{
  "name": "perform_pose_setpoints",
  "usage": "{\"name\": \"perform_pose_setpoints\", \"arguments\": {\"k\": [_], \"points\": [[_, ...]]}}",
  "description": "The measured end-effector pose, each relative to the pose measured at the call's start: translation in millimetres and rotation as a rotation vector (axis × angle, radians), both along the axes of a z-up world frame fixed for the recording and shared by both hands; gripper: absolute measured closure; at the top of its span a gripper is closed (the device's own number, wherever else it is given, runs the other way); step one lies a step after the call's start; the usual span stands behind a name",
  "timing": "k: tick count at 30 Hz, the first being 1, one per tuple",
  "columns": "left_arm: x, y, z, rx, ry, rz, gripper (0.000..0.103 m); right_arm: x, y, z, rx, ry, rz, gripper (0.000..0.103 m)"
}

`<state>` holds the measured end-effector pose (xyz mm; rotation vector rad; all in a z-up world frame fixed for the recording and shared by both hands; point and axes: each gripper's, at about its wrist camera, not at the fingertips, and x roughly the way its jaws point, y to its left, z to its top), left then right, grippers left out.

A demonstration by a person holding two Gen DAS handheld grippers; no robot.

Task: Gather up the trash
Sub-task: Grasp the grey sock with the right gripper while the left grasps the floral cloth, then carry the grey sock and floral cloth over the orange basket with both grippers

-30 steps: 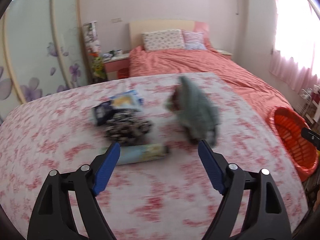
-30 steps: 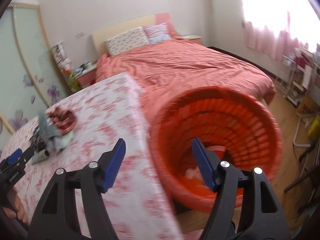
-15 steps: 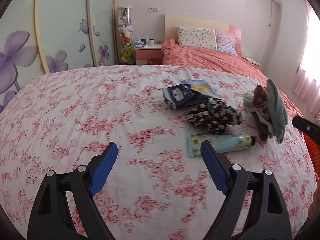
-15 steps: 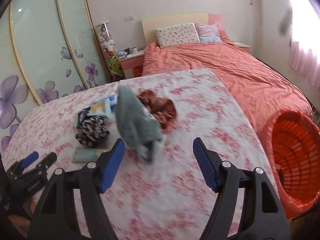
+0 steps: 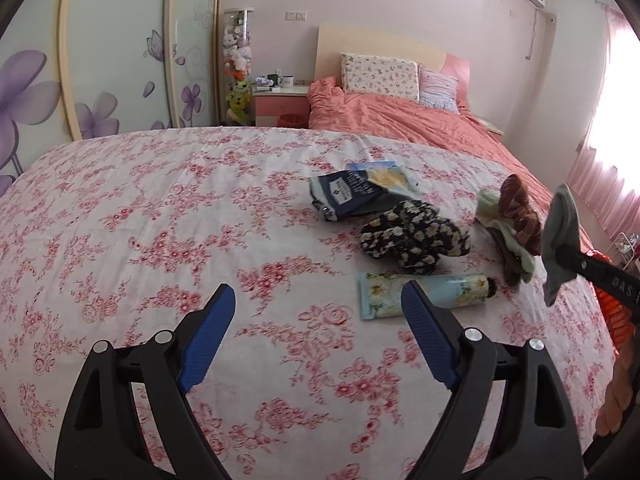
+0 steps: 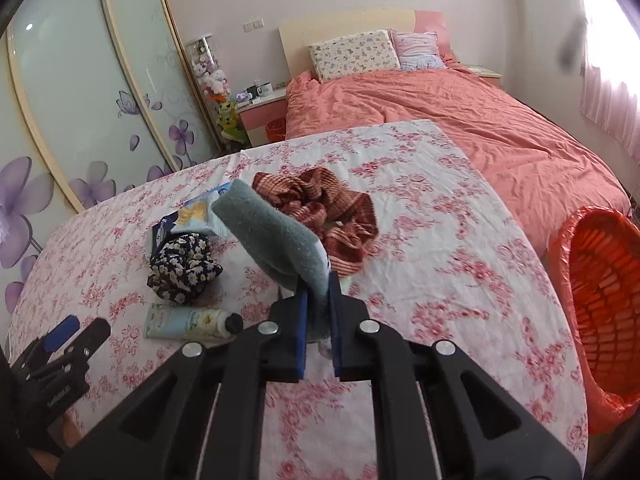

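My right gripper (image 6: 318, 300) is shut on a grey-green sock (image 6: 276, 236) and holds it above the floral table cloth; the sock also shows in the left wrist view (image 5: 560, 236). My left gripper (image 5: 316, 320) is open and empty, low over the table (image 5: 160, 220). In front of it lie a pale blue tube (image 5: 424, 292), a black floral cloth (image 5: 412, 236), a dark blue snack bag (image 5: 352, 192) and a brown striped cloth (image 5: 516, 208). An orange basket (image 6: 600, 300) stands at the table's right.
A bed with an orange cover (image 6: 460, 112) lies beyond the table. A wardrobe with purple flowers (image 5: 100, 60) fills the left. A pink nightstand (image 5: 280, 100) stands by the bed. The left gripper shows at the lower left of the right wrist view (image 6: 60, 340).
My right gripper swung from the orange basket to the table and closed on the grey-green sock, lifting it. My left gripper turned left and stayed open.
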<state>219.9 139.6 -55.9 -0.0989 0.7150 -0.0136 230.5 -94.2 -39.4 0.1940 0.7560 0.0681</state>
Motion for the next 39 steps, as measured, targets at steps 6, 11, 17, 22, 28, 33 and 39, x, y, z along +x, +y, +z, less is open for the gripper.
{"name": "perform_pose_setpoints", "arguments": {"k": [6, 11, 17, 22, 28, 33, 39], "points": [[13.1, -28.0, 8.5, -0.034, -0.011, -0.039, 0.019, -17.0, -26.1, -2.2, -0.037, 0.001, -0.066, 0.093], [36.3, -56.7, 10.8, -0.061, -0.002, -0.056, 0.018, -18.3, -43.2, -11.4, -0.040, 0.031, -0.098, 0.093], [68.4, -79.2, -4.0, 0.001, 0.063, -0.046, 0.019, -21.6, -53.4, -15.5, -0.036, 0.032, -0.106, 0.093], [79.0, -81.7, -17.6, 0.017, 0.129, -0.033, 0.025, -20.6, -57.2, -17.8, -0.029, 0.033, -0.101, 0.093], [79.2, -78.3, -24.0, -0.016, 0.150, -0.049, 0.068, -19.2, -54.7, -19.4, -0.033, 0.035, -0.099, 0.093], [67.5, -69.8, -16.3, -0.033, 0.106, -0.062, 0.075, -20.1, -56.5, -20.6, -0.030, 0.030, -0.101, 0.093], [50.5, -65.9, -2.4, -0.004, 0.050, -0.070, 0.075, -22.4, -58.2, -18.9, -0.034, 0.026, -0.104, 0.093]]}}
